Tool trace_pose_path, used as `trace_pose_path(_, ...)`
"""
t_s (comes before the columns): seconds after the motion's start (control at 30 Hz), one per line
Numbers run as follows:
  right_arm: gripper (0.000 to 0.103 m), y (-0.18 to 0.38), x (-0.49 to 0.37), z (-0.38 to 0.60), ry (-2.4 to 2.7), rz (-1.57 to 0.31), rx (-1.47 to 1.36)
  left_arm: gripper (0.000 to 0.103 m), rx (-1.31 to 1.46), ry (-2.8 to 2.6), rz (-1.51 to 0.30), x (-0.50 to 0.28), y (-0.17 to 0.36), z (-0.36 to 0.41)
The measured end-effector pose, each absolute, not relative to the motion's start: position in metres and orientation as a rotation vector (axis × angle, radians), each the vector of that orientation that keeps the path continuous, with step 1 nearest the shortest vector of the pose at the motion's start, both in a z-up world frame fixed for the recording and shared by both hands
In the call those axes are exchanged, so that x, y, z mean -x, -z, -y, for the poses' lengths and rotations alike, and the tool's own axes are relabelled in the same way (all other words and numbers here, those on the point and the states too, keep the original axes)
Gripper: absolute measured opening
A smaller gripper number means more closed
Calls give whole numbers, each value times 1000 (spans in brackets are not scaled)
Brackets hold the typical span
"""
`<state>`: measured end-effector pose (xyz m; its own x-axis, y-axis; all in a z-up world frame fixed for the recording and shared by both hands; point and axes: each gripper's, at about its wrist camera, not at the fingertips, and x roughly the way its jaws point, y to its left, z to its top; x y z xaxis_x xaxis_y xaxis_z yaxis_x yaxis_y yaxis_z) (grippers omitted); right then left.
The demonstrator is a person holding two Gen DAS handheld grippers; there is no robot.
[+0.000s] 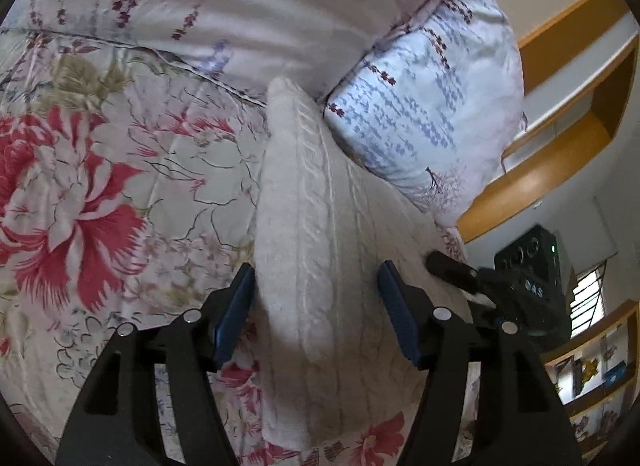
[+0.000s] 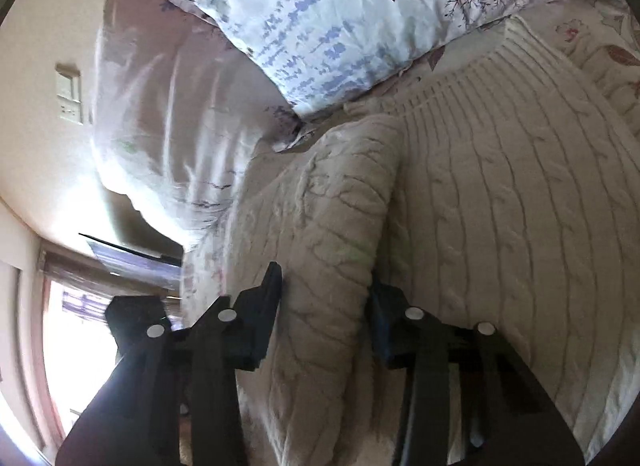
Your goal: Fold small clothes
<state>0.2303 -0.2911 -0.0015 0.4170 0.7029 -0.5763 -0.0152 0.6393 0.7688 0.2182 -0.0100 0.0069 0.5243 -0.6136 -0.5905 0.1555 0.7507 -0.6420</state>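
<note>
Cream cable-knit on the sweater (image 1: pixel 320 250) in front of me, its ribbed band (image 2: pixel 480 77) the same pale cream at the far end. Under it my bedspread (image 1: pixel 120 185) is off-white with big crimson blooms and thin dark stems, and far right the pillow (image 1: pixel 424 121) is white with blue sprigs and maroon branches. My pads (image 1: pixel 236 314) show blue on black arms.

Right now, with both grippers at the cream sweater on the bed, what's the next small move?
Probably close the right gripper on the sleeve roll between its fingers; the left gripper straddles the sweater with jaws apart.
</note>
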Motion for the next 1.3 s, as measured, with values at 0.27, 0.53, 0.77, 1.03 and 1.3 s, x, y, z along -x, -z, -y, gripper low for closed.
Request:
trace_pose_path(0.27,19,-7,-237,281,-457,-994,-628,71,584,535,-922,-223,-4,14)
trace_pose_path(0.53,17,-69,-220,284,-327,-839,-299,74,529,541,-903,-216,-22,25)
trace_pose_path(0.77,17,-69,-212,332,-99,-843,-110,75,421,562,-915,-210,-30,55)
trace_pose_path(1.03,17,-62,-210,355,-85,-796,-136,75,393,578,-950,-208,-22,72)
trace_pose_path(1.3,16,-35,-228,391,-30,-898,-289,75,394,606,-990,-208,-13,81)
